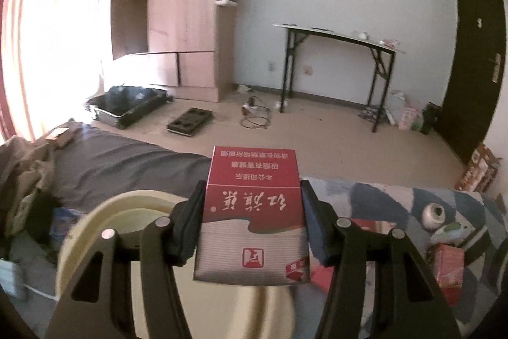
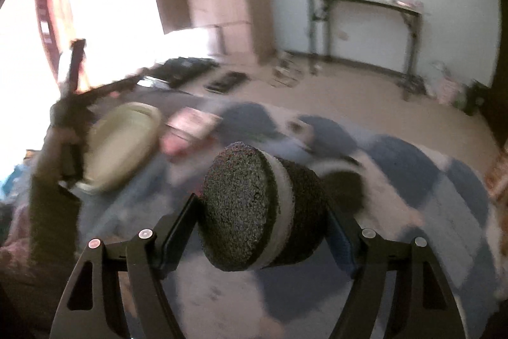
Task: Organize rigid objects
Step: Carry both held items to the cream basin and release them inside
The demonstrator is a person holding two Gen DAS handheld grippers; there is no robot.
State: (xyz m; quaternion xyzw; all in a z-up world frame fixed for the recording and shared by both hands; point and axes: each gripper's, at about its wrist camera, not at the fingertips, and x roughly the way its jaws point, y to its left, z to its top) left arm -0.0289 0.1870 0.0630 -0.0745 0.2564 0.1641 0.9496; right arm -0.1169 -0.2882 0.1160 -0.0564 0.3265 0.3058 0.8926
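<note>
My left gripper [image 1: 253, 189] is shut on a red and grey cigarette box [image 1: 250, 212], which lies flat between the pads with its red lid end pointing away, held above the bed. A cream bowl [image 1: 95, 231] sits below and to the left of it. My right gripper [image 2: 260, 205] is shut on a dark, rough cylinder with a white band [image 2: 241, 212], its round end facing the camera. The right wrist view is blurred. It shows the bowl [image 2: 123, 145] at the left, a sleeve [image 2: 50, 205] beside it and a pinkish box [image 2: 187, 129] behind.
A blue and white patterned blanket [image 1: 387, 202] covers the bed, with a small red box [image 1: 447, 266] and a round silver object [image 1: 433, 213] on it. Beyond are a wardrobe [image 1: 187, 15], a folding table [image 1: 336, 37], an open suitcase [image 1: 127, 104] and a dark door [image 1: 473, 53].
</note>
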